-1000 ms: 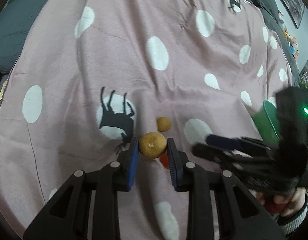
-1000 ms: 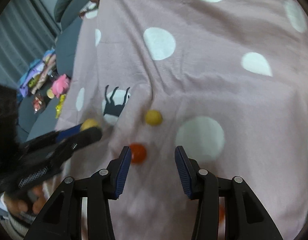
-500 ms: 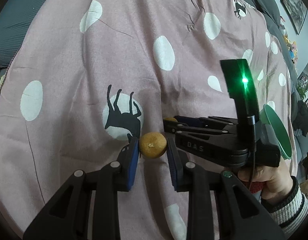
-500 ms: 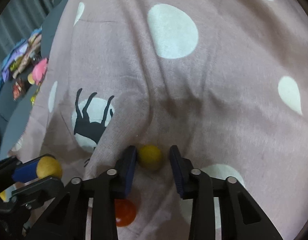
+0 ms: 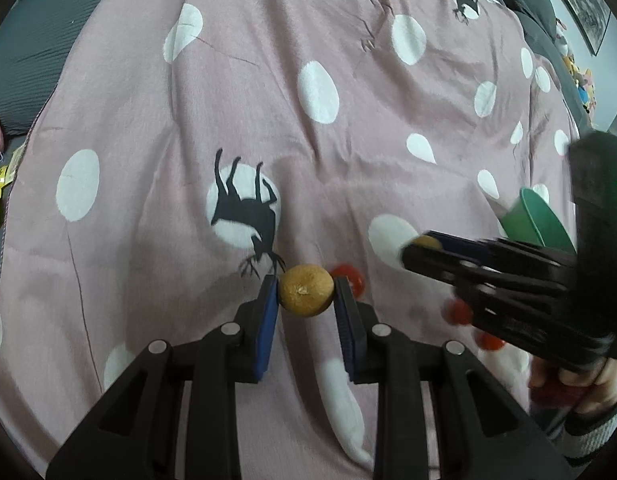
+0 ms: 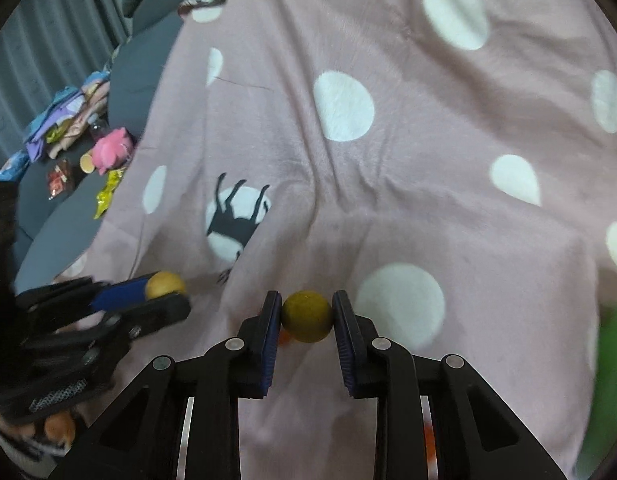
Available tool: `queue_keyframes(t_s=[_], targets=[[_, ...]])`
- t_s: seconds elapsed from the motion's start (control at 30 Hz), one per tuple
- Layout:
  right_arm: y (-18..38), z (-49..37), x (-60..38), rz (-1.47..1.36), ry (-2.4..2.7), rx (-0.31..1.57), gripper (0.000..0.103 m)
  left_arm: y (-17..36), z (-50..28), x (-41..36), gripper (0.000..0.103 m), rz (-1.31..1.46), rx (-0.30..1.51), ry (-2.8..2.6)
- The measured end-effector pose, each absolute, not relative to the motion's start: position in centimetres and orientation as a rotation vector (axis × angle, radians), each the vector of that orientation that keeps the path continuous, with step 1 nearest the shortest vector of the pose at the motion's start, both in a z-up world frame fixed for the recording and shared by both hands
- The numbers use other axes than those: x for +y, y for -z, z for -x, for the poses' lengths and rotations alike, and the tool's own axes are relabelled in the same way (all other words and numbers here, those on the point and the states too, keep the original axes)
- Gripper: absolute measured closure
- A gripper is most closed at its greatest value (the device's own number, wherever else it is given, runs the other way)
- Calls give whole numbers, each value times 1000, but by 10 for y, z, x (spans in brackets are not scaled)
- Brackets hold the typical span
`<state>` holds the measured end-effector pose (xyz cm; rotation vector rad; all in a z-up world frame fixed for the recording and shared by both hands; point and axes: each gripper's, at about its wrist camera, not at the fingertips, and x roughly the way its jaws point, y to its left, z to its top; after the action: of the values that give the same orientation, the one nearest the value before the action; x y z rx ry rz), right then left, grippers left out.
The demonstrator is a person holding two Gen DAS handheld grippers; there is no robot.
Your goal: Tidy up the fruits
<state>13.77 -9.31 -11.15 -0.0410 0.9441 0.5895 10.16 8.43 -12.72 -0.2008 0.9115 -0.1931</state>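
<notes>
My left gripper is shut on a brownish-orange round fruit, held above the pink spotted blanket. My right gripper is shut on a small yellow round fruit, also lifted off the blanket. In the left wrist view the right gripper comes in from the right with that yellow fruit at its tips. A red fruit lies on the blanket just behind the left gripper, and two more red fruits lie under the right gripper. A green bowl stands at the right.
The blanket has white dots and a black deer print. Grey bedding with a pink toy and snack packets lies to the left. The green bowl is a blur at the right wrist view's right edge.
The right gripper has shut on the yellow fruit, lifted it off the blanket and drawn back to the right. The left gripper still holds its fruit.
</notes>
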Motion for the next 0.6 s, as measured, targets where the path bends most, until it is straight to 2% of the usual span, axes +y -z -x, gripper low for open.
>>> queue_keyframes(t_s=[0.6], targets=[[93,-40,-139,37,-510,883,75,115,-41,43,75,128,941,245]])
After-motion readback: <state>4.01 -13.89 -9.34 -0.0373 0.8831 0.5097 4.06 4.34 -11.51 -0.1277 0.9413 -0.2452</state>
